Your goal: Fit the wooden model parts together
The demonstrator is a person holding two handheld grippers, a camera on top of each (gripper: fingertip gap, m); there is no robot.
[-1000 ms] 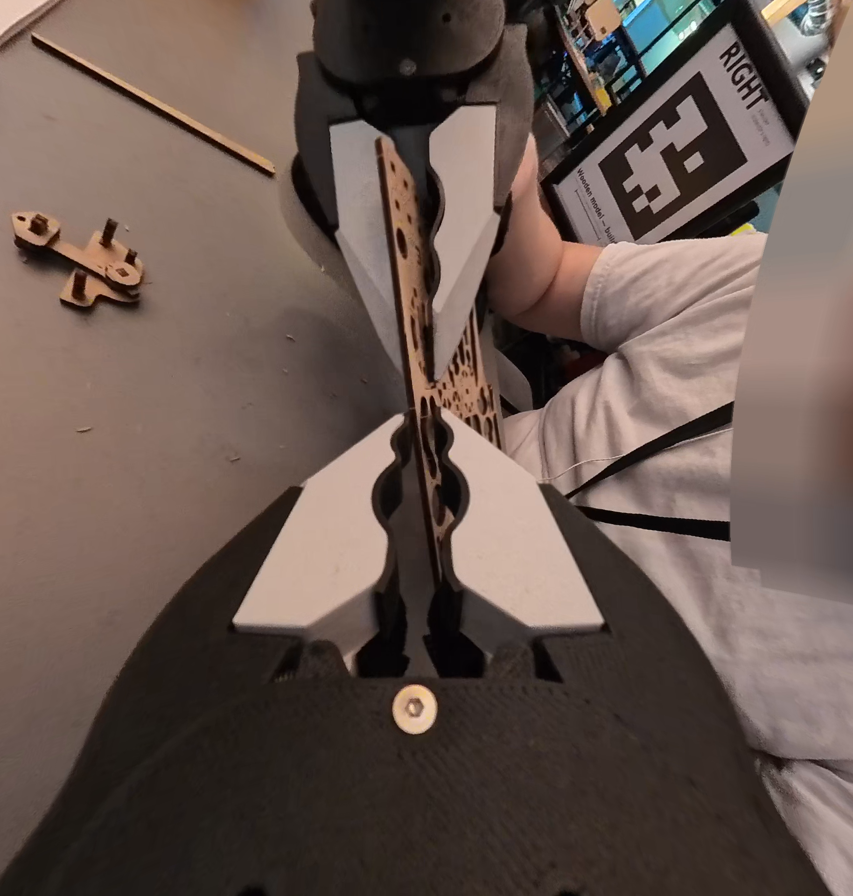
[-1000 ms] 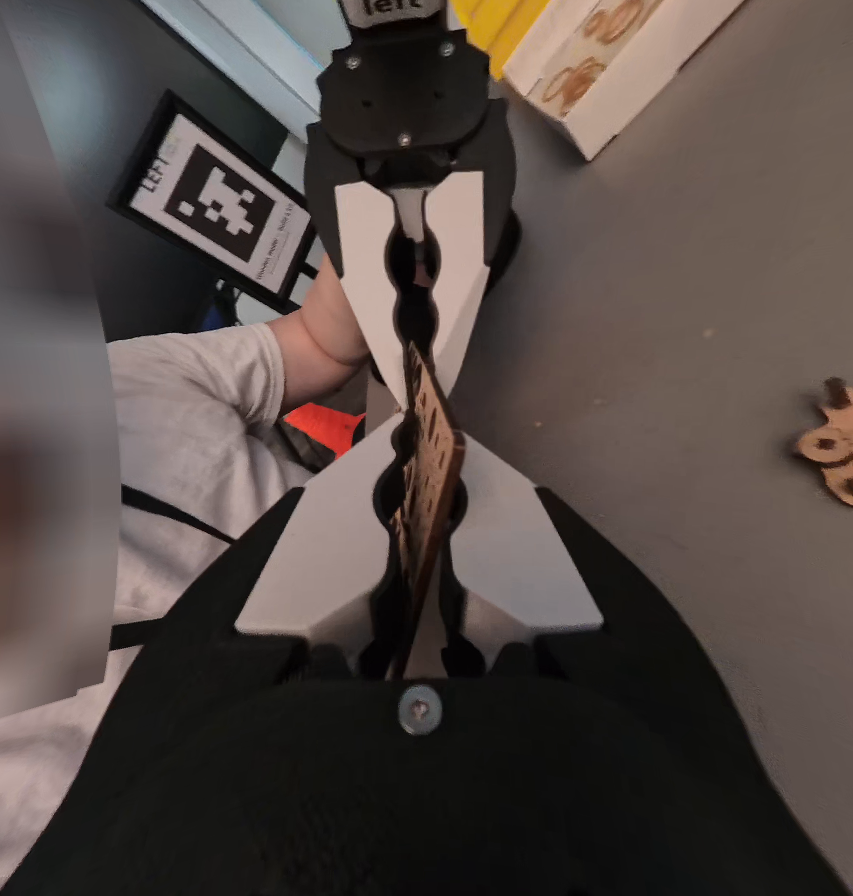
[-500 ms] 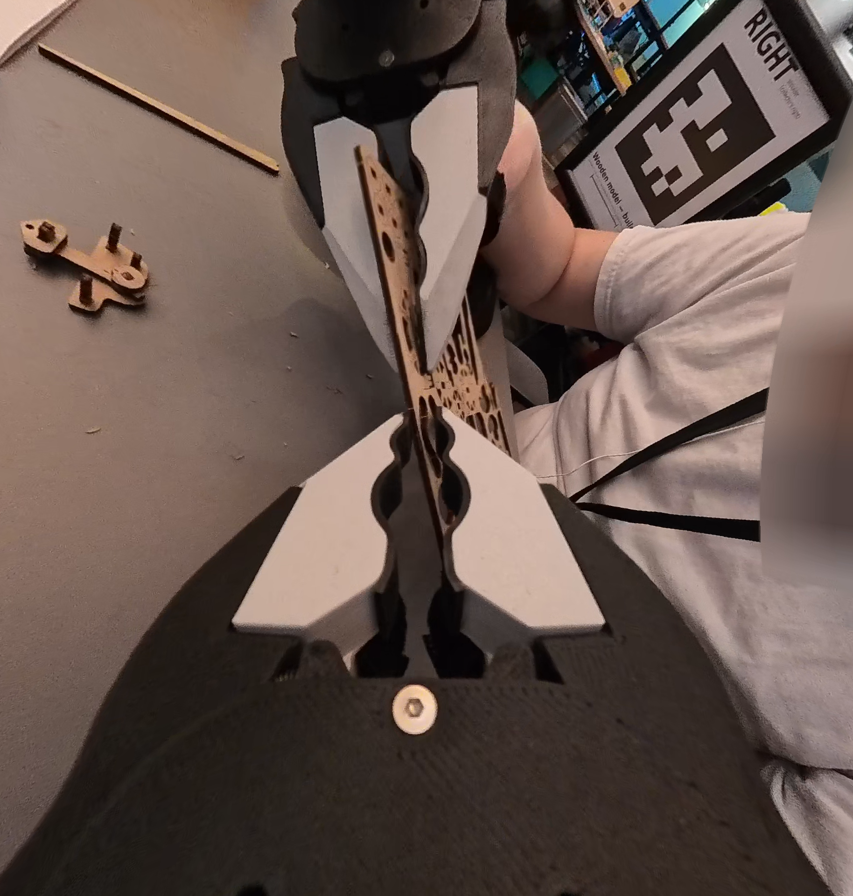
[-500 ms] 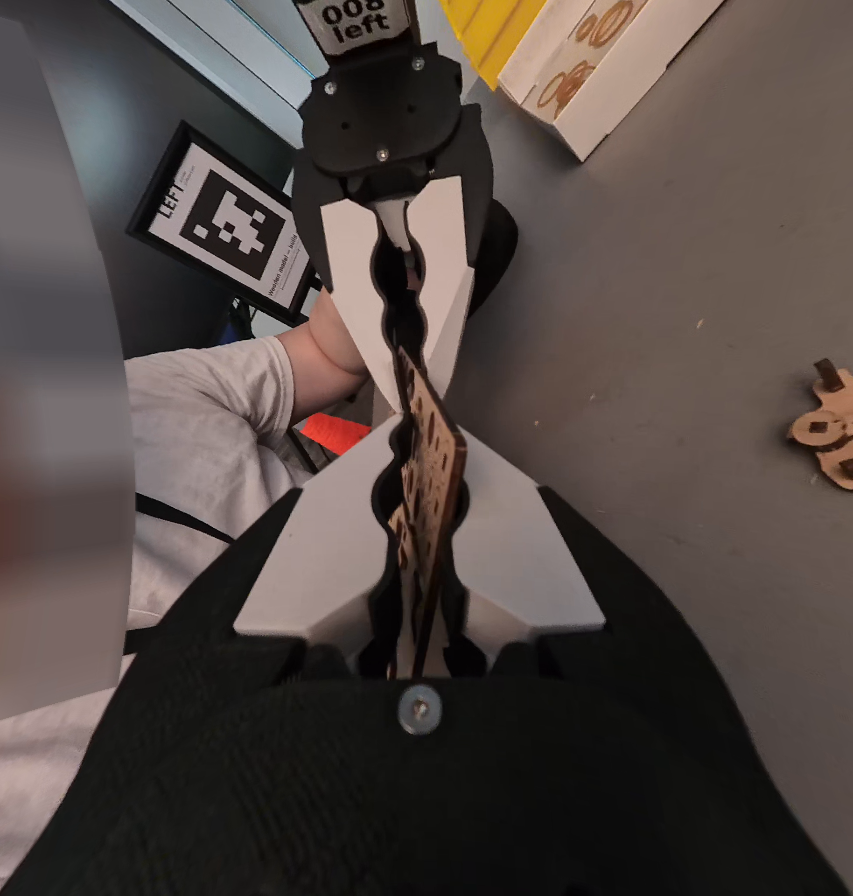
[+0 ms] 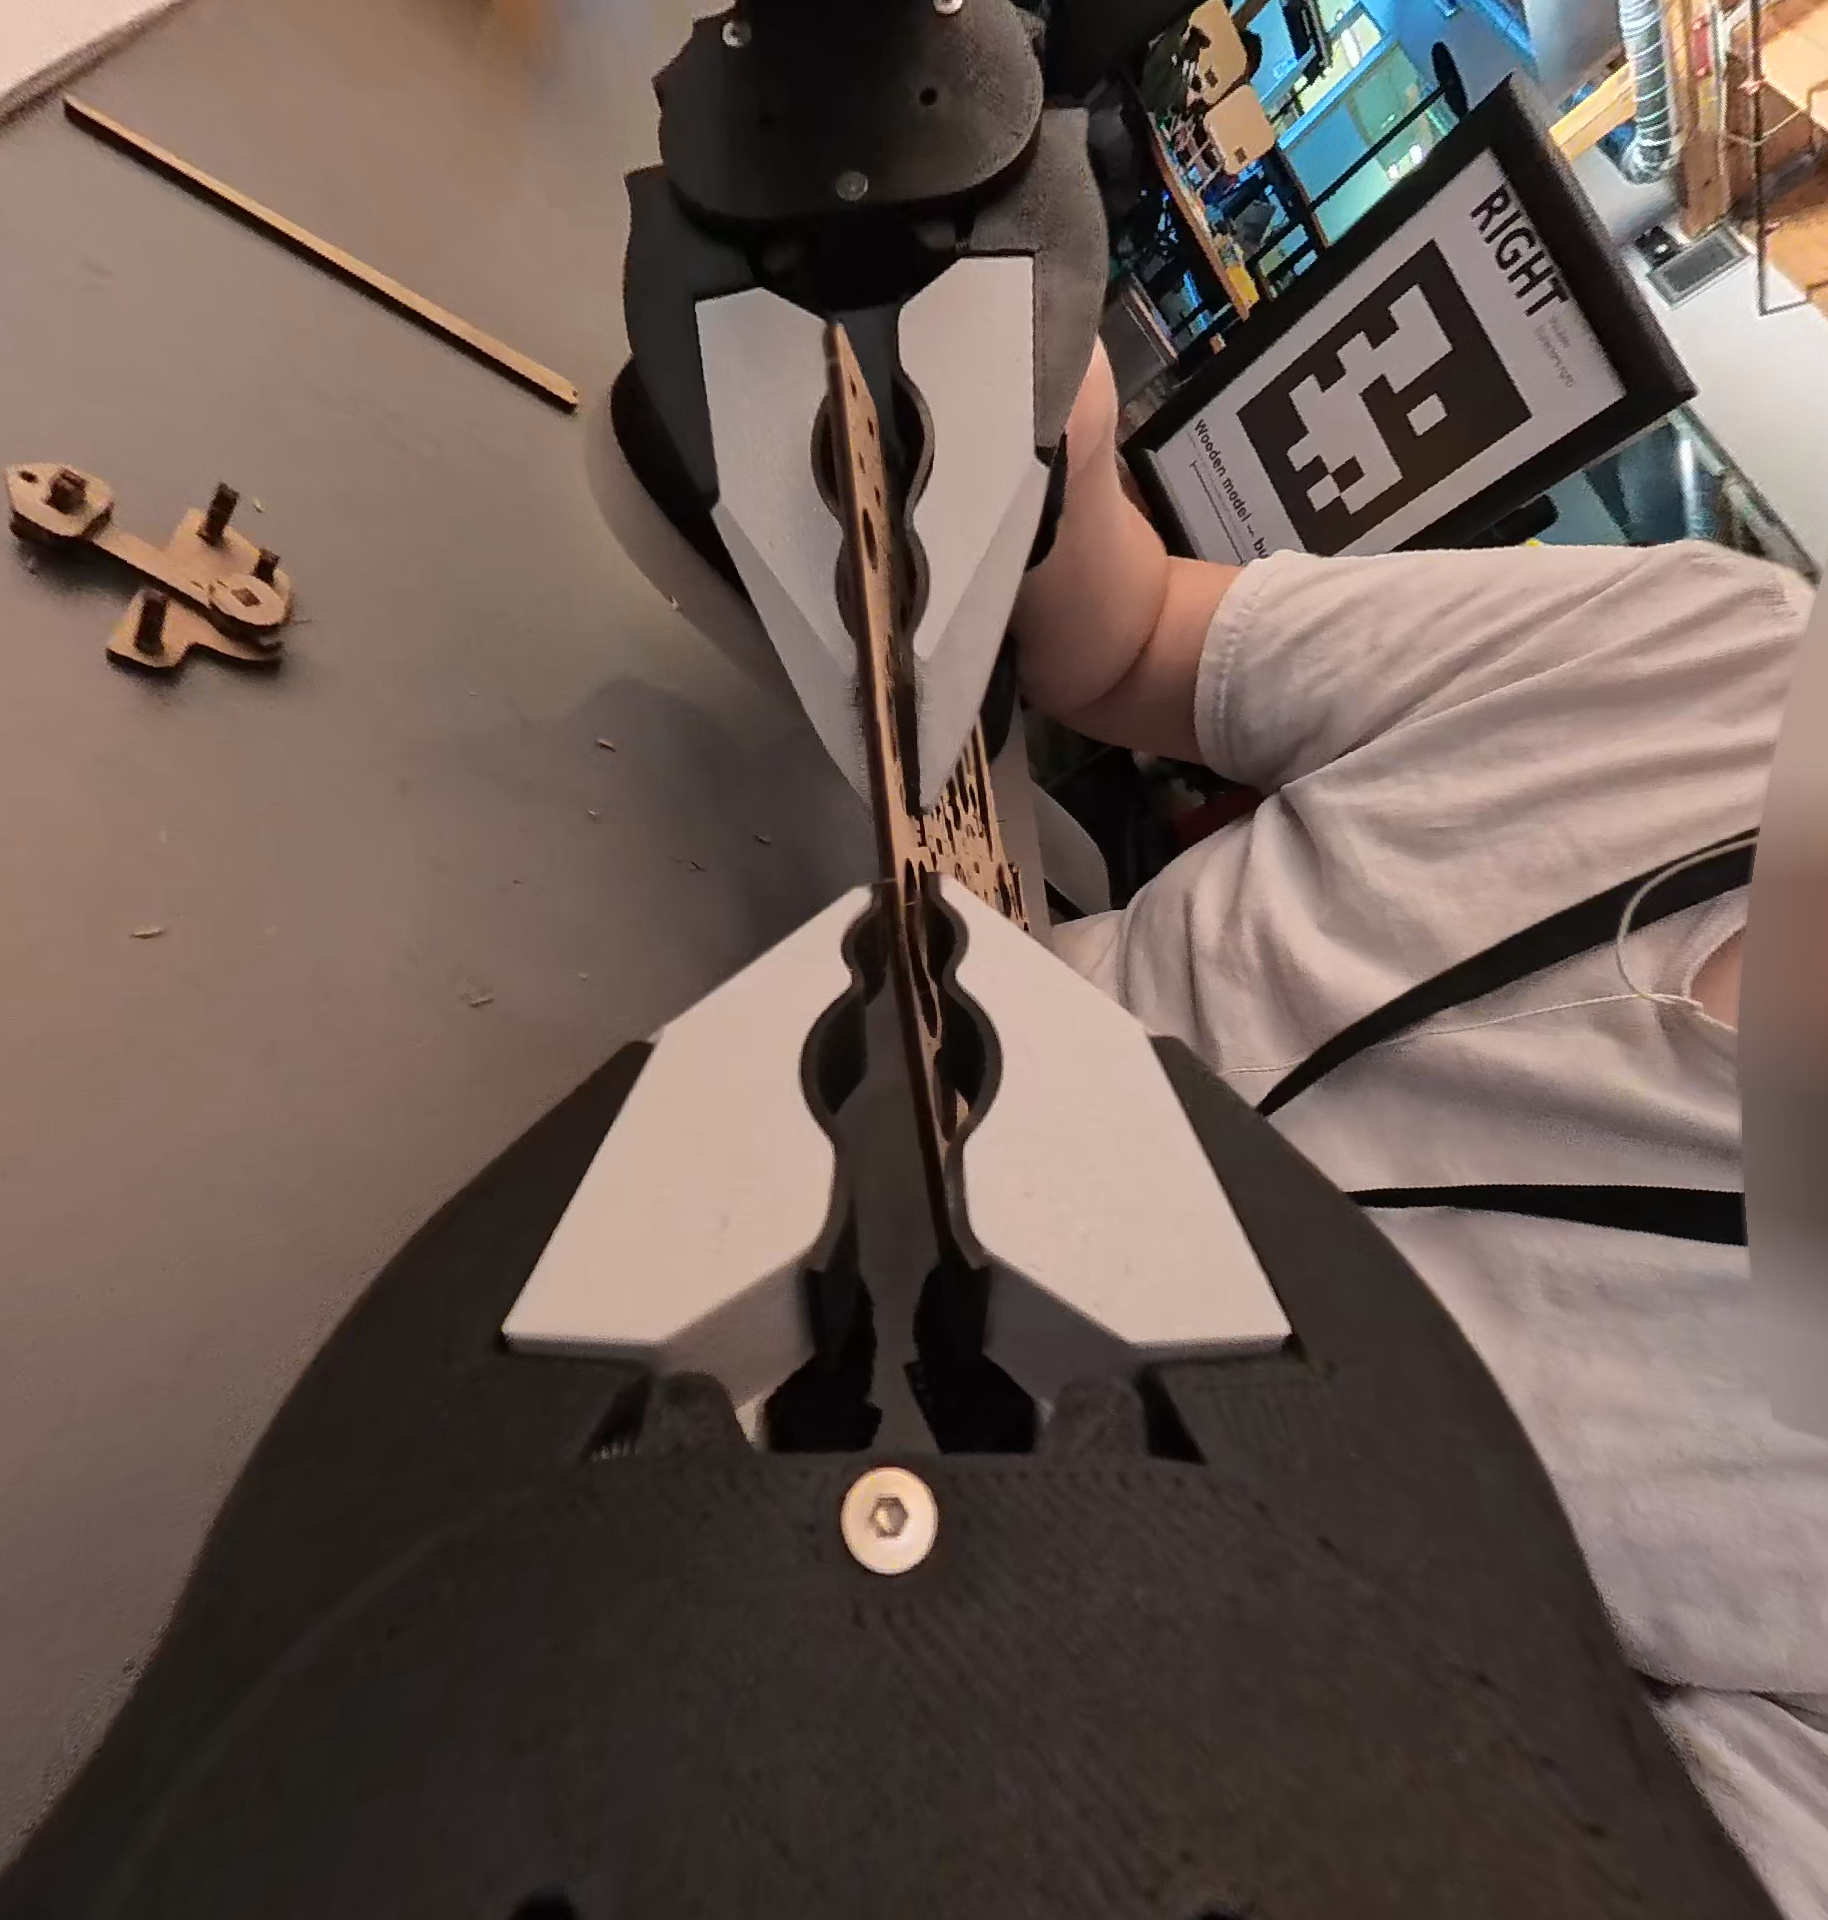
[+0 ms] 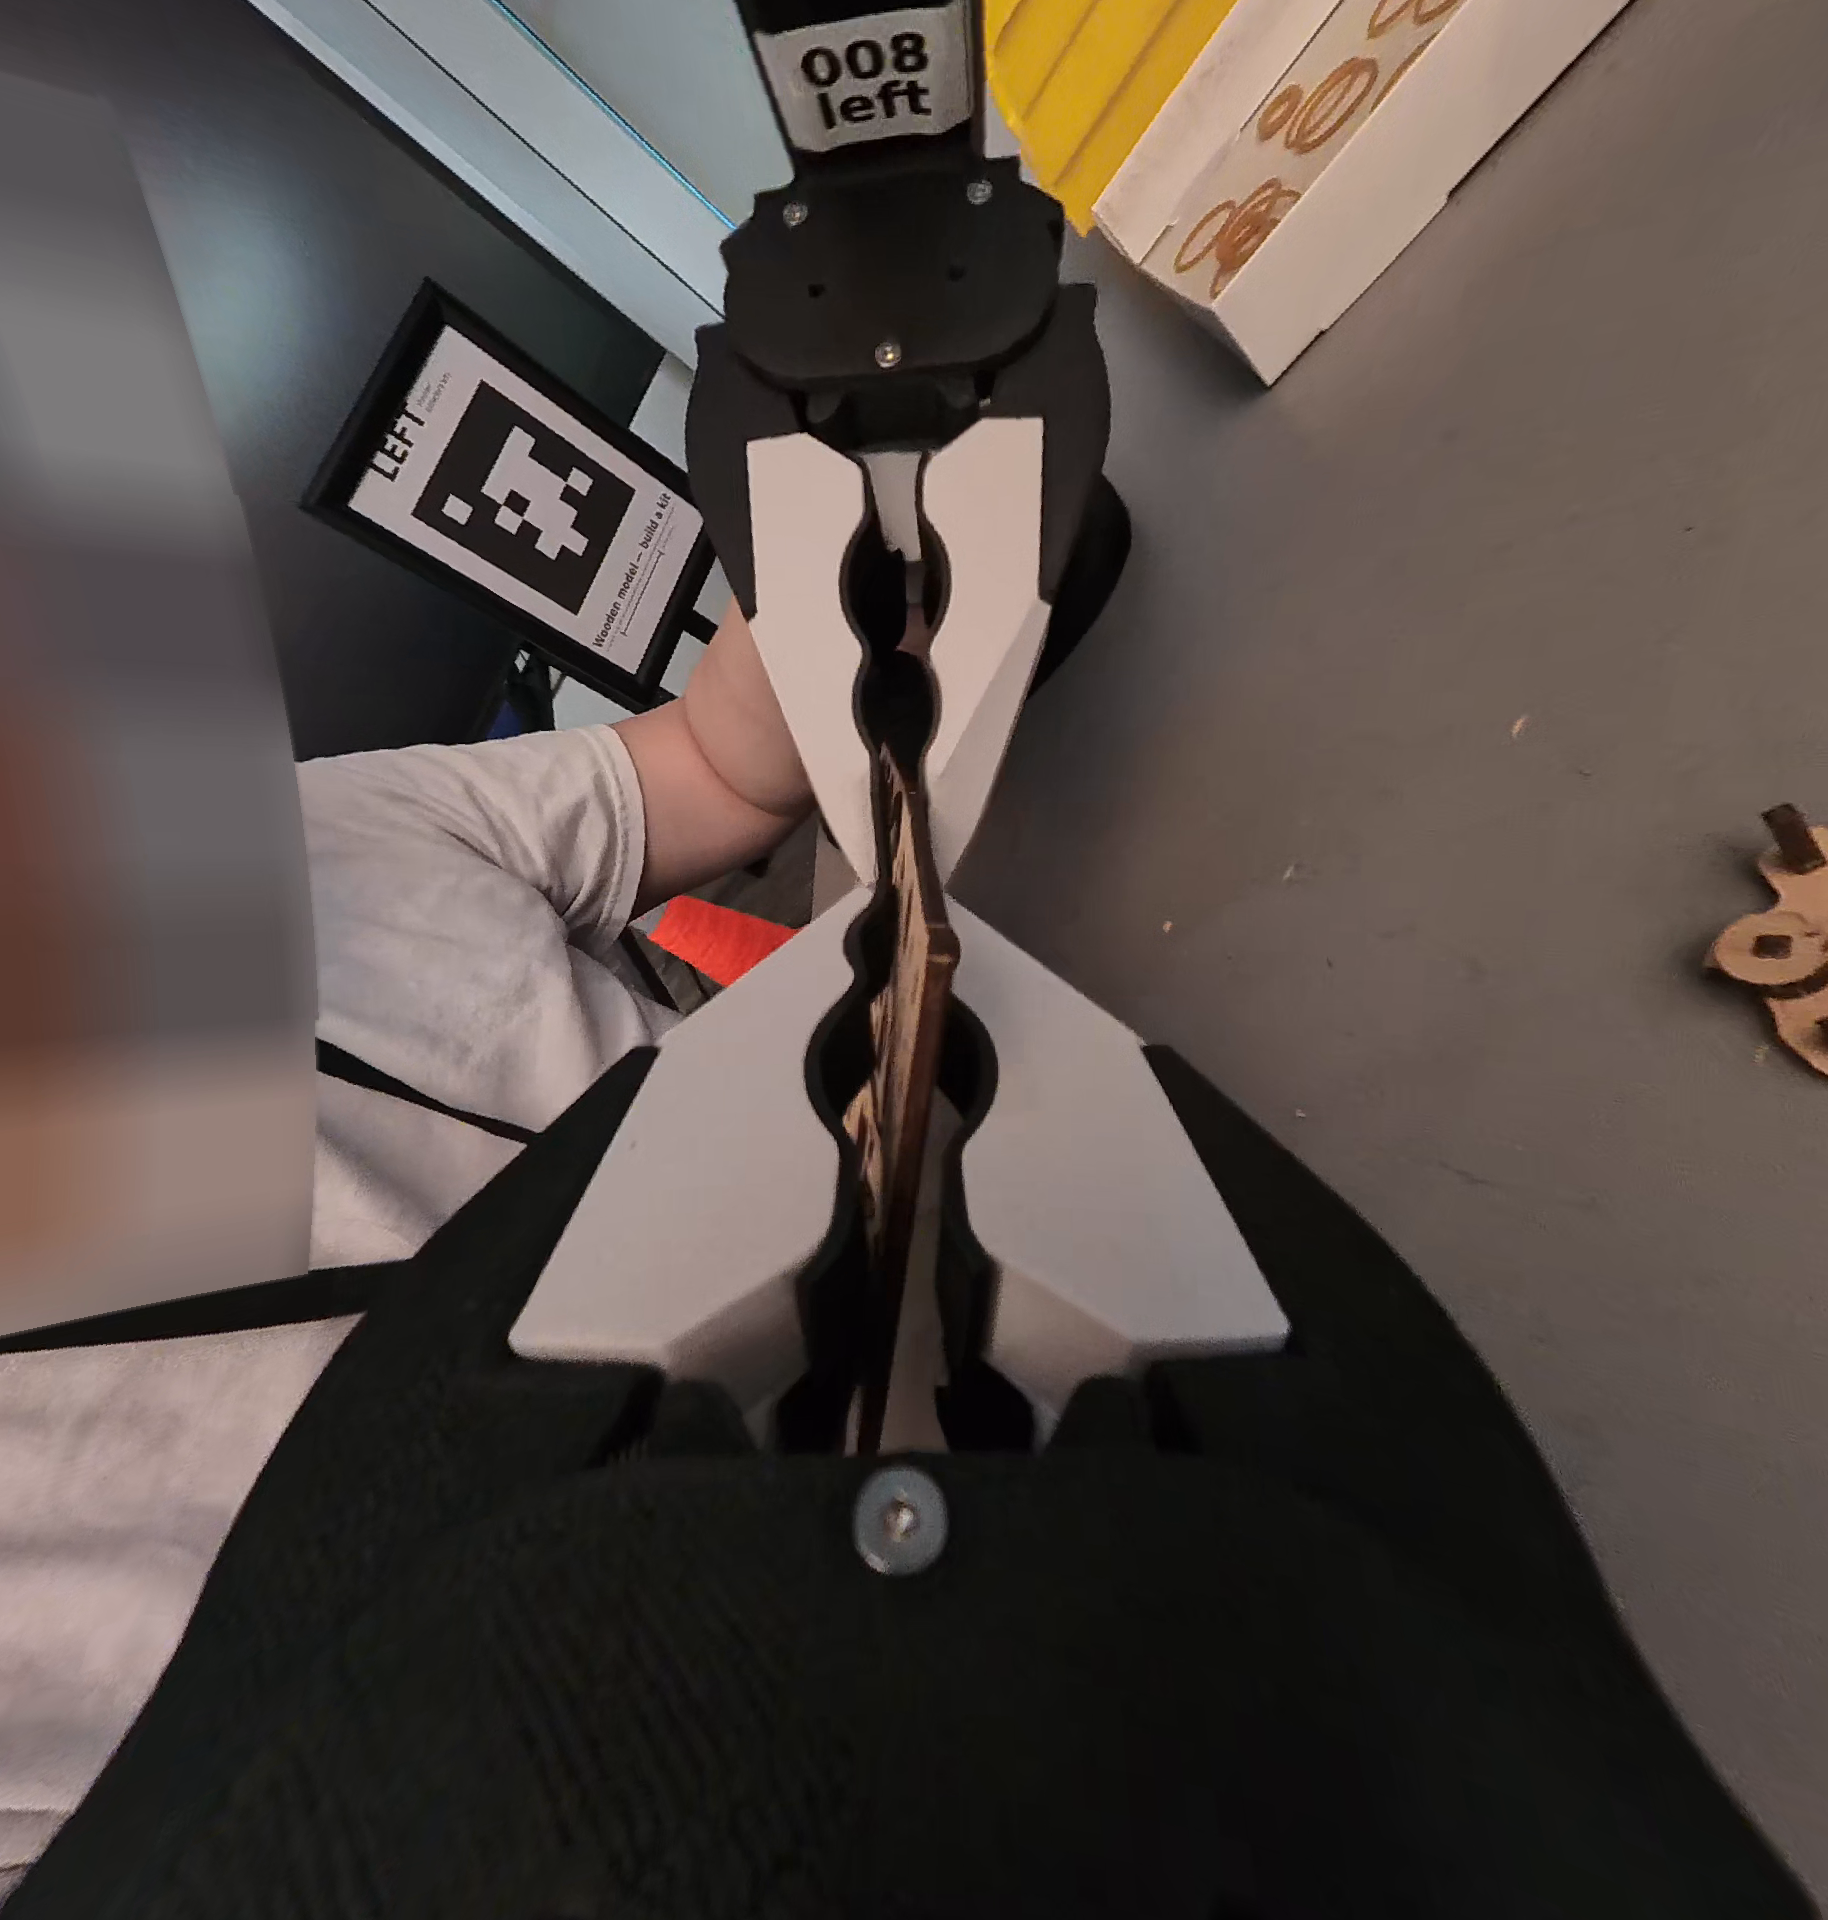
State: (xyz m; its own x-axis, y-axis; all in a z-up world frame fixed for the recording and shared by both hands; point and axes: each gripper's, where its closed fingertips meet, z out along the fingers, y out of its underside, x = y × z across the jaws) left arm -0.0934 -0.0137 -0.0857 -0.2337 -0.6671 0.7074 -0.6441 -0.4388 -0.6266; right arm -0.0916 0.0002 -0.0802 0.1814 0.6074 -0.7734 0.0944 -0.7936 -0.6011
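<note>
A: Nearest in the left wrist view, the left gripper [image 5: 905, 914] has its jaws pinched on one thin, perforated laser-cut wooden sheet [image 5: 915, 831], held edge-on in the air above the table edge. Tip to tip with it, the right gripper [image 5: 894, 800] pinches the far end of the same sheet.

B: So one sheet, two grippers. How should the step be handled?

A: My judgement: keep both grips firm and aligned, since twisting could snap a sheet that thin. Free one gripper before bringing in a mating part.

B: What else is there?

A: Farther left on the grey table [image 5: 266, 935] lies one small flat wooden sub-assembly with upright pegs [image 5: 151, 566]. Beyond it, one long thin wooden strip [image 5: 318, 249]. In the right wrist view, one white cardboard box [image 6: 1336, 197] lies far right.
</note>
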